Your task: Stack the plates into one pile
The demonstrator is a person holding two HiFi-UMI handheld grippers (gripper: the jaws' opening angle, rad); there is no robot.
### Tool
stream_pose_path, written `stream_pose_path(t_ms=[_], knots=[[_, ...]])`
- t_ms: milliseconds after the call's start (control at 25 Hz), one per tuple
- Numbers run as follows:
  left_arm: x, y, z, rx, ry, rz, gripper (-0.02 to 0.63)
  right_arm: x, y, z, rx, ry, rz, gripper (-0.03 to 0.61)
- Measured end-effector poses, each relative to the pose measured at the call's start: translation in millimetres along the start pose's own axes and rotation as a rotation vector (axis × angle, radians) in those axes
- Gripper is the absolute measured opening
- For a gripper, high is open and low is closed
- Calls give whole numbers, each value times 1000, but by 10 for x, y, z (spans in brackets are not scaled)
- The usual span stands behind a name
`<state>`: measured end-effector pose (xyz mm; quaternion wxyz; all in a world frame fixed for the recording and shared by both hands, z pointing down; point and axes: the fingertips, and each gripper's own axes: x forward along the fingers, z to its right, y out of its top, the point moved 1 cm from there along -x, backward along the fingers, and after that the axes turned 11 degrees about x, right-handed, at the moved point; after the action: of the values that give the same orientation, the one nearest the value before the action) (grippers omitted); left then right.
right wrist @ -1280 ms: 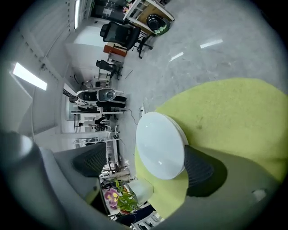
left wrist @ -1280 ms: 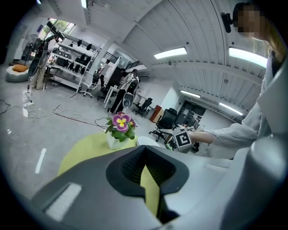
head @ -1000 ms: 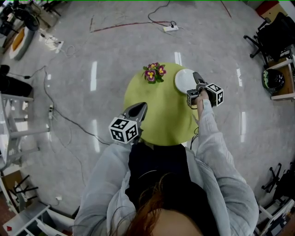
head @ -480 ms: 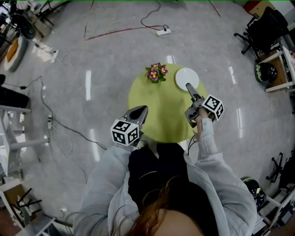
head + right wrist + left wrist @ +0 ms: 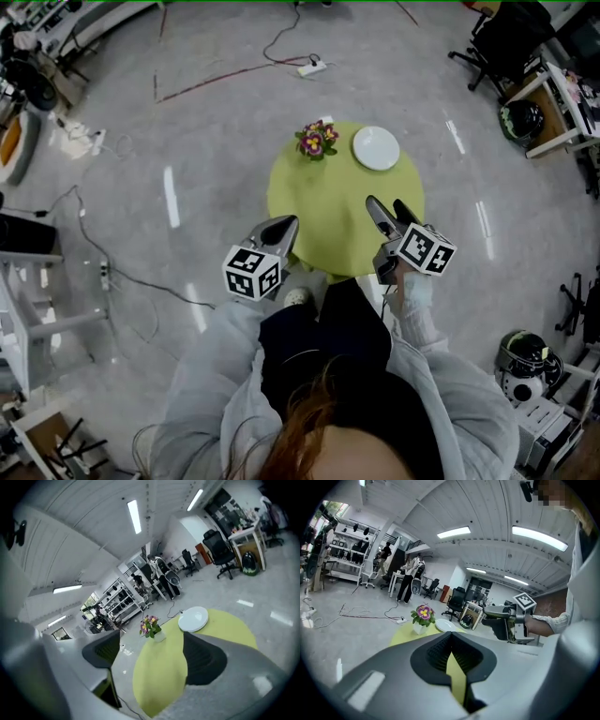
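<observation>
Looking down on the round yellow-green surface (image 5: 323, 220), I found only one white round plate pile (image 5: 376, 148) on it, at the far right edge near the small potted pansy (image 5: 316, 141). How many plates it held I could not tell. No other plate lay loose, so I judged the stacking finished. My right tongs (image 5: 386, 204) hung over the near edge, well apart from the pile, jaws apart and empty though they had just been closing. My left tongs (image 5: 286, 223) were together on nothing. The next move called only for checking that the pile sat square.
</observation>
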<state>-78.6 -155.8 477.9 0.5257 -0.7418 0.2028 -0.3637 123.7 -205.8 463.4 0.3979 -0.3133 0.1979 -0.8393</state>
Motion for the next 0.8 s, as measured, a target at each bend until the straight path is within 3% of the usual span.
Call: stream_pose_path(t_ms=[160,360,480,800], knots=[[-141,-28,31,27,-32,-2,11,-271,-145,-117,-113,-37,79,267],[-268,-74,117,40,-76,13,11,-580,-372,-220,-222,-79,128,134],[-322,-105,191,50,-108,15,11,-717,-517,-265,-298,-123,140,2],[-404,-219,346,56,-154,1,11,-957,-856,-285,-310,-173,114,2]])
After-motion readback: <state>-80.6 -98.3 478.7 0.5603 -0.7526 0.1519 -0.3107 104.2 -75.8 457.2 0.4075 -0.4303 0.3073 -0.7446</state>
